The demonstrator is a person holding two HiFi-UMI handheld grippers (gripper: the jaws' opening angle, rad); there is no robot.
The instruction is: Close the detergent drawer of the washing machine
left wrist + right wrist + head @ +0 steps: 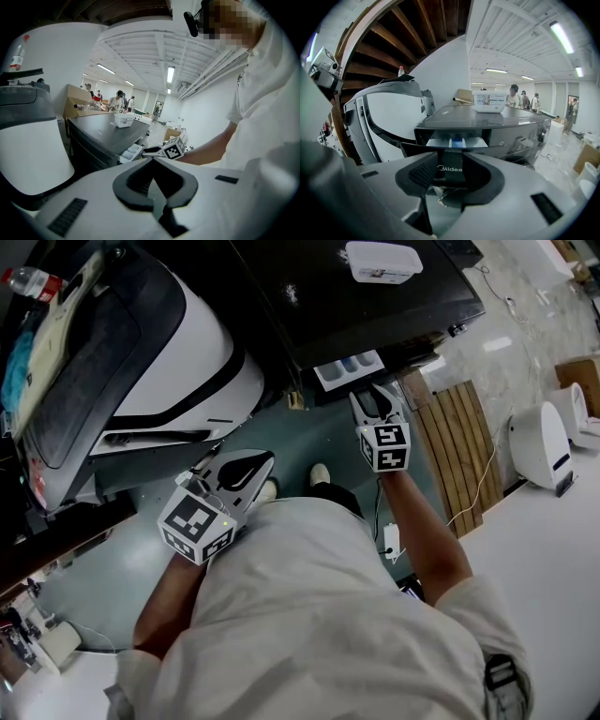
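Note:
The dark washing machine (375,306) stands at the top of the head view. Its detergent drawer (349,368) is pulled out, showing white and blue compartments (457,142). My right gripper (366,395) sits right at the drawer's dark front panel (450,168), open, with the panel's "Midea" print showing between its jaws (449,154). Whether it touches the panel I cannot tell. My left gripper (262,460) hangs lower and to the left, away from the machine, shut and holding nothing (153,160).
A white box (382,261) rests on the machine's top. A large white and black appliance (159,362) fills the left. Wooden slats (459,442) and white devices (542,442) lie to the right. The person's shoes (319,474) stand on the green floor.

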